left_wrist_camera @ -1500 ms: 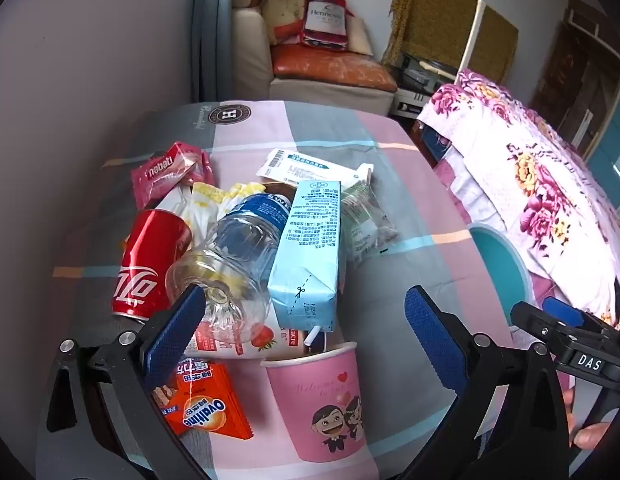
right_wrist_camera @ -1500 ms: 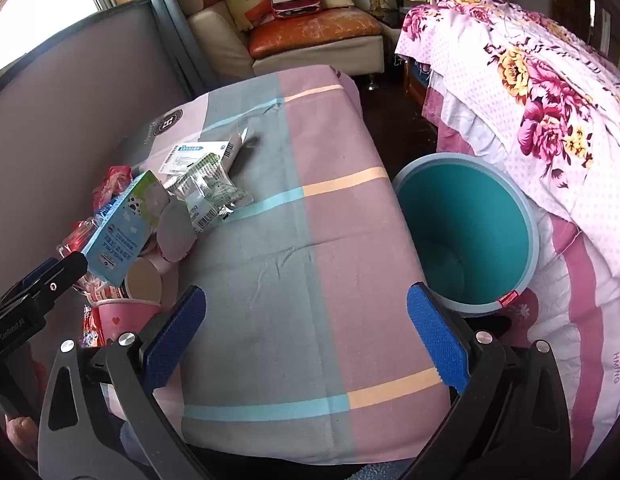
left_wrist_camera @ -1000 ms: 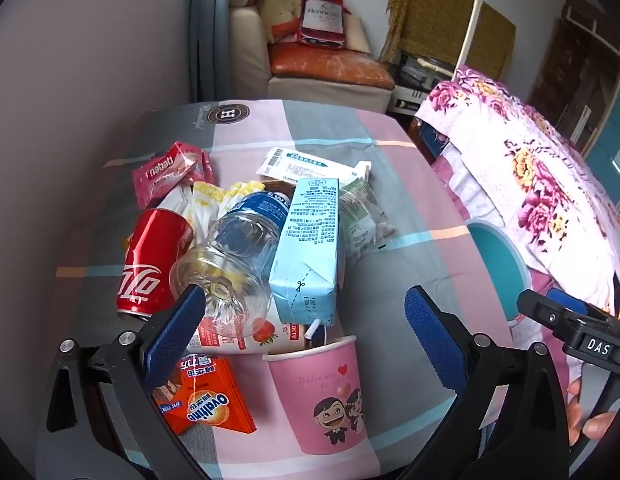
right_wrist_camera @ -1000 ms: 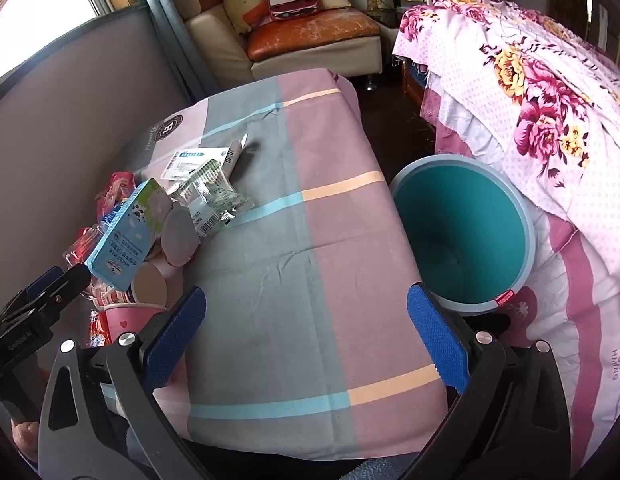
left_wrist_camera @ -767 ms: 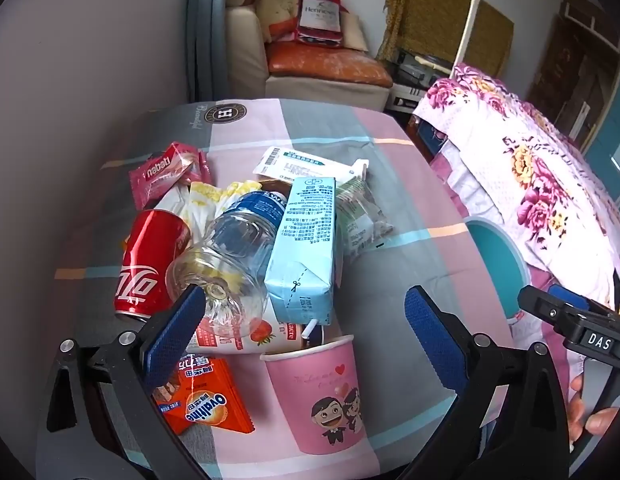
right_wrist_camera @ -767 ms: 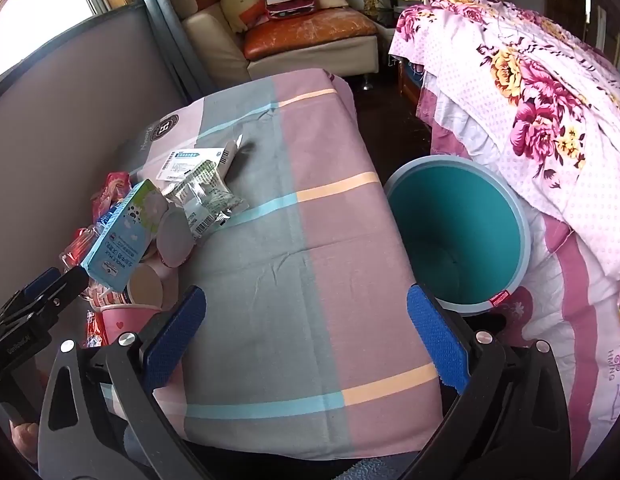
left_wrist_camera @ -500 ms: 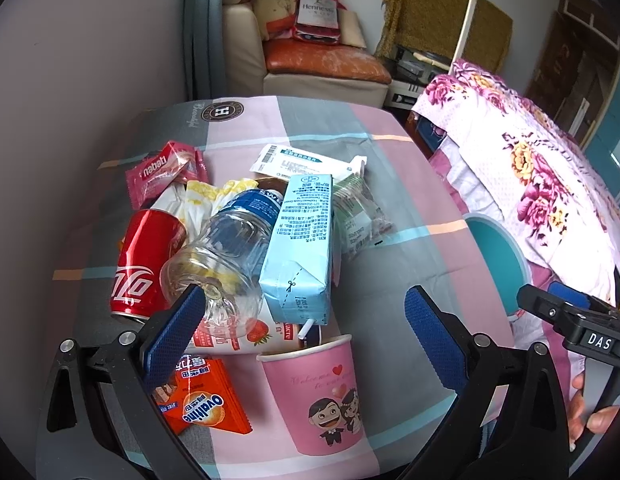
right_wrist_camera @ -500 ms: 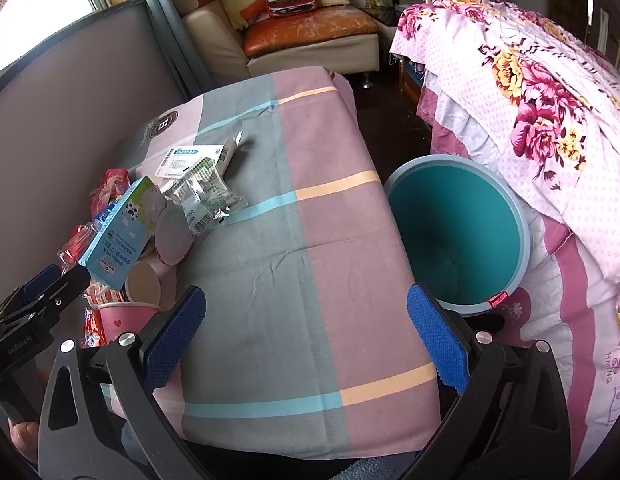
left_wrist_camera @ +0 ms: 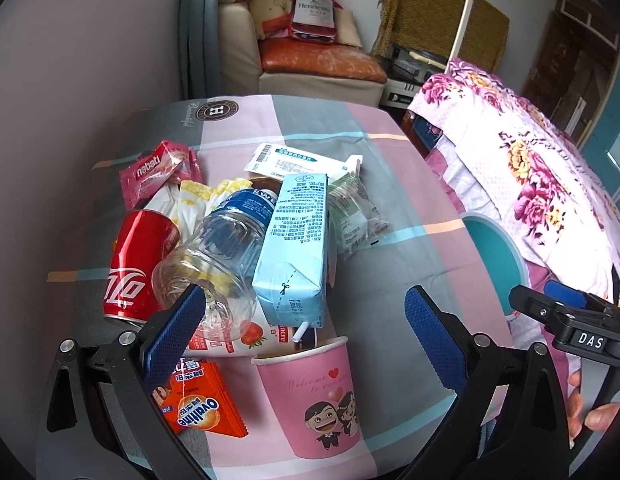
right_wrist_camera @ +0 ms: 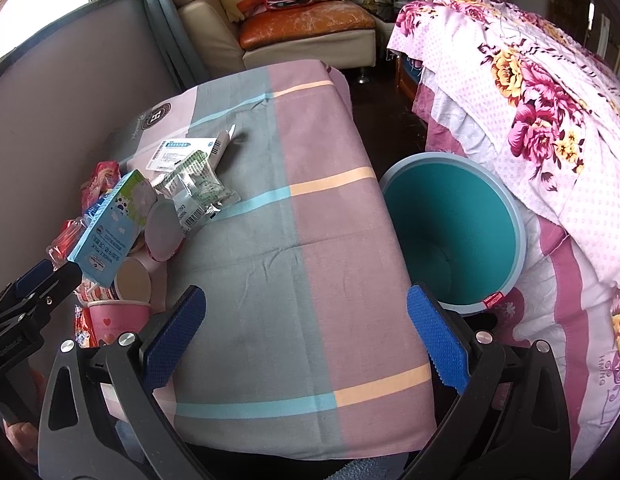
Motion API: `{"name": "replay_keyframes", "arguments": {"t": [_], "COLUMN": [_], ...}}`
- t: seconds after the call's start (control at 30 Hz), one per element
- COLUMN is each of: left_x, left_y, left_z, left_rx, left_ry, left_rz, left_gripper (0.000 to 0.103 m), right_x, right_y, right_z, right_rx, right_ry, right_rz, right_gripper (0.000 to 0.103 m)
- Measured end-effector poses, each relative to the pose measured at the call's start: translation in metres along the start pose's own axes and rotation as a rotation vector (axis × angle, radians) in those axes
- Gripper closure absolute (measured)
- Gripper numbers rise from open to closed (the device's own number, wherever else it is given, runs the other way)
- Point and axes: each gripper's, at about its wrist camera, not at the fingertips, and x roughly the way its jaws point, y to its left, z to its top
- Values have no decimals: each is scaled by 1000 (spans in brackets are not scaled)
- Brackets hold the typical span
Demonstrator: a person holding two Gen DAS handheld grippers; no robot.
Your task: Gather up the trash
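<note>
The left gripper [left_wrist_camera: 302, 328] hangs spread wide and empty just above a pink paper cup [left_wrist_camera: 313, 396], and the right gripper [right_wrist_camera: 306, 336] is likewise splayed over bare tablecloth [right_wrist_camera: 270, 240]. Beyond the cup a blue carton [left_wrist_camera: 298, 252], clear bottle [left_wrist_camera: 222, 256] and red can [left_wrist_camera: 138, 264] lie heaped together, with the teal bin [right_wrist_camera: 449, 232] off the table's right edge
</note>
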Motion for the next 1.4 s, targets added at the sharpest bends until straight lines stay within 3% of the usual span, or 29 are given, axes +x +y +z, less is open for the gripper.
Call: {"name": "replay_keyframes", "arguments": {"t": [1.07, 1.4], "left_x": [-6, -18], "left_y": [1, 44], "left_z": [-6, -2], "left_rx": [-8, -32], "left_ry": [-5, -23], "left_rz": [-28, 5], "left_gripper": [3, 3], "right_x": [10, 14], "right_y": [11, 33], "right_z": [0, 17], "right_rx": [13, -8], "right_ry": [64, 109], "right_rz": [-10, 47], "right_gripper": [6, 6]}}
